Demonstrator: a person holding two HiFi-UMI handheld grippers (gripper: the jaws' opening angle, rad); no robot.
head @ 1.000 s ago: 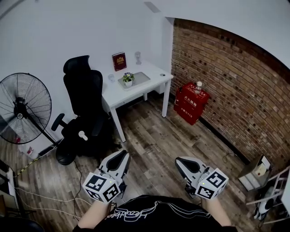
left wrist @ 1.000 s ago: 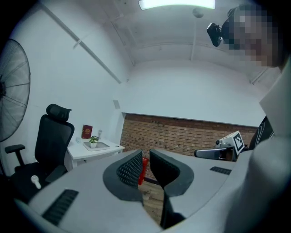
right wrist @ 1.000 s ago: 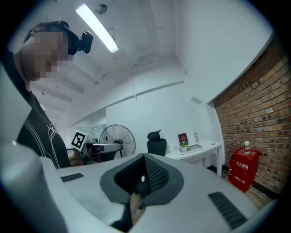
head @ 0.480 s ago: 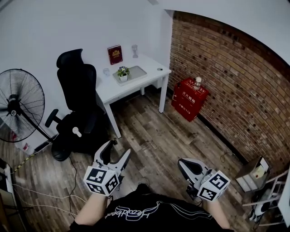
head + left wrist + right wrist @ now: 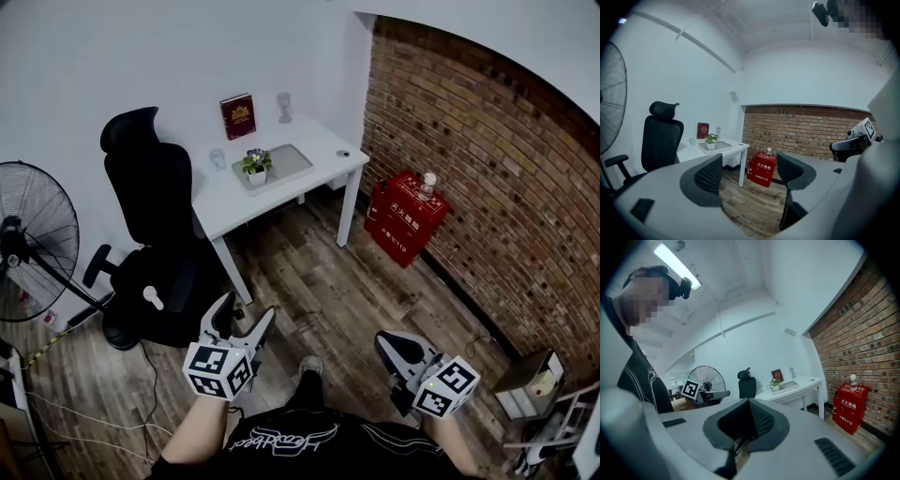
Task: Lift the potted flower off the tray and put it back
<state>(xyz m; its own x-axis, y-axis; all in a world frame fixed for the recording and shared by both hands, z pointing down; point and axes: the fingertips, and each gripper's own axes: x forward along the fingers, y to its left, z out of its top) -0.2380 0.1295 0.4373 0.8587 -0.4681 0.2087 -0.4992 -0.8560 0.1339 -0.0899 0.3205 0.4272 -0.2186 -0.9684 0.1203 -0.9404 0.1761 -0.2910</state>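
I am holding the left tool (image 5: 246, 309) and the right tool (image 5: 386, 341) out in front of my torso, well apart, each pointing forward and slightly down. Left jaws are opening, standing wide, nothing between them. Right jaws are sitting pressed together, gripping nothing.

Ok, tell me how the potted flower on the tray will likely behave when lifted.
The potted flower looks small against its tray, so it is probably light. Its leaves spread wider than the white pot, so it may tip if nudged high up. The foliage is likely floppy; the pot is the firmer hold.
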